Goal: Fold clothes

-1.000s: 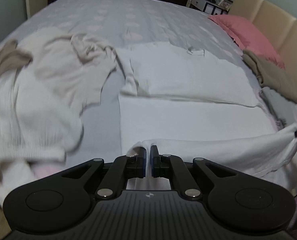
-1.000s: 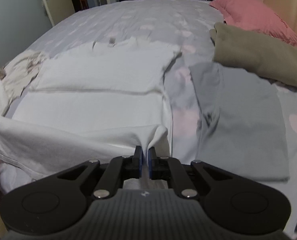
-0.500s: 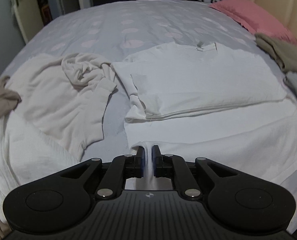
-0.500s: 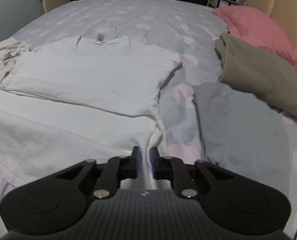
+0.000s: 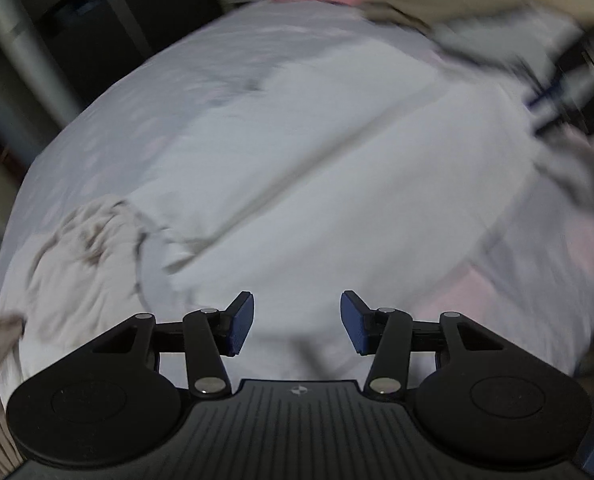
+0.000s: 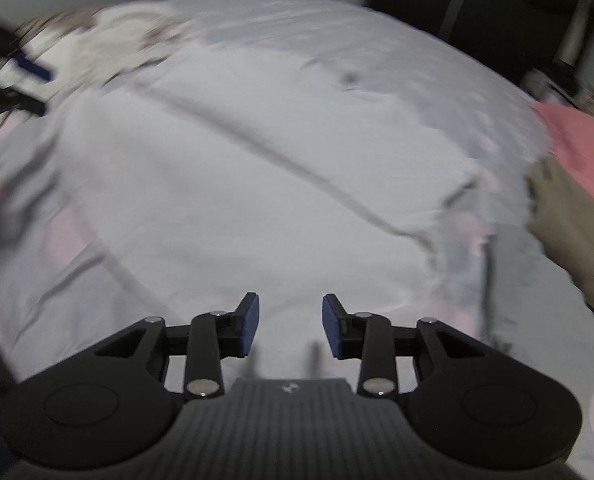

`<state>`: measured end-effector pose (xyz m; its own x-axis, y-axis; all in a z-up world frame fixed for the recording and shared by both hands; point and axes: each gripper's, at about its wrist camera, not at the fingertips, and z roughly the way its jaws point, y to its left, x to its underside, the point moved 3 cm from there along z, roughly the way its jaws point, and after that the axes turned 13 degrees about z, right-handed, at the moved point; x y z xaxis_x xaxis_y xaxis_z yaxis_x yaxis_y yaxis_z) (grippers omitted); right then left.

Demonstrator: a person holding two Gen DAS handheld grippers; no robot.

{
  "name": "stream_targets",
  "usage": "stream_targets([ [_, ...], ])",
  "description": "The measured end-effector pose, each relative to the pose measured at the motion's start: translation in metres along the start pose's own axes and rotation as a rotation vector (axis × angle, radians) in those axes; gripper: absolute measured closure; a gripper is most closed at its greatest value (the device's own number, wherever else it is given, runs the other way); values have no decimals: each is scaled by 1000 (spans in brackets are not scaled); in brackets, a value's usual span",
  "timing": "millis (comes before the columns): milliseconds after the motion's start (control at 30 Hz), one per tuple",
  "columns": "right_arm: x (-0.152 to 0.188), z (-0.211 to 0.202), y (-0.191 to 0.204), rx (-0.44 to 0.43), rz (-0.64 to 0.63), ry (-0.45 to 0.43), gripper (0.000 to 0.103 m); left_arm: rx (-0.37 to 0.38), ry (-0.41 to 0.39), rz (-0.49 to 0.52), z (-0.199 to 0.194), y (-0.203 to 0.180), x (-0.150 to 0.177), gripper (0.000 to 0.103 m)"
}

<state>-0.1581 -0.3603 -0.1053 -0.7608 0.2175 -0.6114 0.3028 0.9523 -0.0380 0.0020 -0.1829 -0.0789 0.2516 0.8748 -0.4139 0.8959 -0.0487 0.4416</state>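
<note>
- On the bed (image 5: 145,92), left wrist view: left gripper (image 5: 297,322) jaws opening, spread apart, nothing pinched between them; white t-shirt (image 5: 337,168) lies flat just ahead and under the fingertips, a fold edge running diagonally across it. Frame heavily blurred.
- Cream garment (image 5: 85,264) bunched at the left, touching or just beside the shirt's sleeve side; can't tell which.
- Right wrist view: right gripper (image 6: 290,326) jaws opening too, apart, no cloth between; same white t-shirt (image 6: 225,184) spread below, crease line crossing it. Grey garment (image 6: 537,280) and olive garment (image 6: 577,216) off to the right, pink pillow (image 6: 577,136) beyond.
- Risk: released hem may slide or land skewed, so the fold ends up crooked.
- Risk: an opening pad could snag loose fabric while pulling away and drag the layer open again.
- Risk: left side could catch the cream garment, it's close.
</note>
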Motion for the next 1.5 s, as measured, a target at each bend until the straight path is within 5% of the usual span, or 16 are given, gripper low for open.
stream_targets([
  [233, 34, 10, 33, 18, -269, 73, 59, -15, 109, 297, 30, -53, 22, 57],
  [400, 54, 22, 34, 126, -415, 116, 57, -146, 190, 424, 50, -59, 44, 56],
  [633, 68, 24, 17, 215, -516, 88, 52, -265, 229, 463, 63, -50, 56, 55],
  [867, 75, 36, 30, 318, -698, 26, 54, -339, 235, 510, 80, -56, 51, 73],
  [900, 76, 37, 32, 329, -723, 18, 57, -333, 235, 500, 79, -55, 50, 78],
  [967, 76, 37, 34, 332, -732, 16, 83, -321, 231, 469, 78, -51, 49, 83],
  [1033, 75, 37, 32, 364, -727, -9, 89, -316, 222, 425, 73, -45, 46, 90],
  [1367, 33, 4, 18, 407, -541, -180, 93, -308, 64, 77, 19, 3, 18, 97],
  [1500, 15, 3, 7, 396, -462, -194, 93, -323, 40, 26, 19, 21, 9, 98],
])
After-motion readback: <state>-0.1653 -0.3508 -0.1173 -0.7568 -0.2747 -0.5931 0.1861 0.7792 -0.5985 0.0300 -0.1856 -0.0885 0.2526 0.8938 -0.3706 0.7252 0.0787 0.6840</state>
